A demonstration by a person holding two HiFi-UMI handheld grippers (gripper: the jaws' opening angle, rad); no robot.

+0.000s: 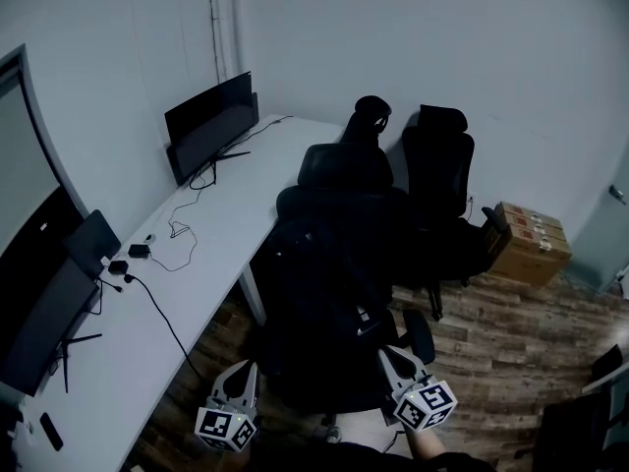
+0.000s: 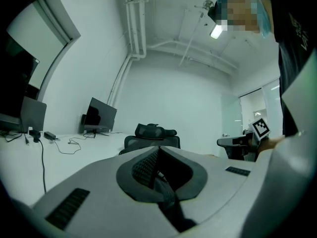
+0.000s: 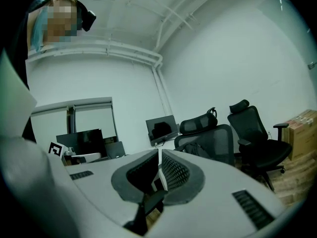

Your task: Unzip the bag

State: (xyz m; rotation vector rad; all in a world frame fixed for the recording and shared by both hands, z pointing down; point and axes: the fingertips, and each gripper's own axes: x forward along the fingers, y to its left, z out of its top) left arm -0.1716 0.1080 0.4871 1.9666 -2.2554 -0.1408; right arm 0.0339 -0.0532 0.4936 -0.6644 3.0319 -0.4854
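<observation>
A black bag (image 1: 329, 308) rests against a black office chair (image 1: 344, 170) in the head view; its zip cannot be made out in the dark. My left gripper (image 1: 247, 367) is low at the bag's left side and my right gripper (image 1: 386, 354) is at its lower right, both close to it. Whether either touches the bag cannot be told. In the left gripper view the left gripper (image 2: 157, 151) is shut with nothing between its pads. The right gripper (image 3: 159, 155) is shut and empty too, pointing toward the chair (image 3: 208, 138).
A white L-shaped desk (image 1: 211, 239) runs along the left with a monitor (image 1: 209, 124), another screen (image 1: 44, 327) and loose cables (image 1: 167, 239). A second black chair (image 1: 437, 170) and a cardboard box (image 1: 531, 242) stand behind, on a wooden floor (image 1: 501, 332).
</observation>
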